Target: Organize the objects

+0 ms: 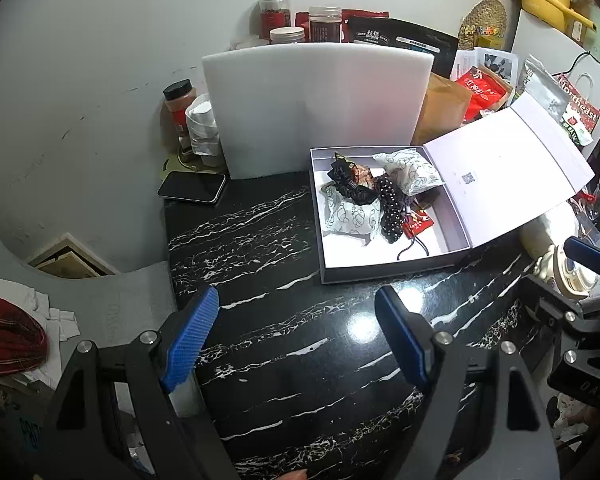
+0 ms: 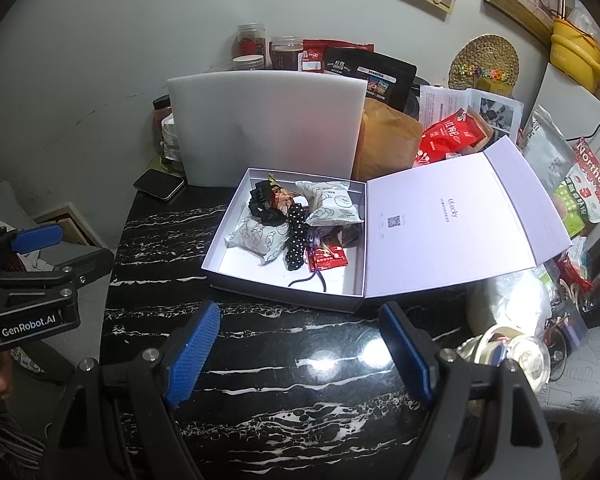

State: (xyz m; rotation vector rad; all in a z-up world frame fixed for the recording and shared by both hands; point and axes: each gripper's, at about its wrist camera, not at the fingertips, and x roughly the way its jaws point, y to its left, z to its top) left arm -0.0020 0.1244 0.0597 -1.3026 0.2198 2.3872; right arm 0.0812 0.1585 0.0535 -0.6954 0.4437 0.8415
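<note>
With your left gripper [image 1: 296,336] and right gripper [image 2: 300,344] both spread and empty over the tabletop [image 2: 260,380] just before the box [image 2: 236,236], its stiff, light lid [image 2: 452,216] lies open beside it; probably pinch the lid's far edge.

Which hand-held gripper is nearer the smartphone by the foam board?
Left. The left hand-held gripper hangs open over the table's left side, where the smartphone lies. The right hand-held gripper is open in front of the box, farther right.
</note>
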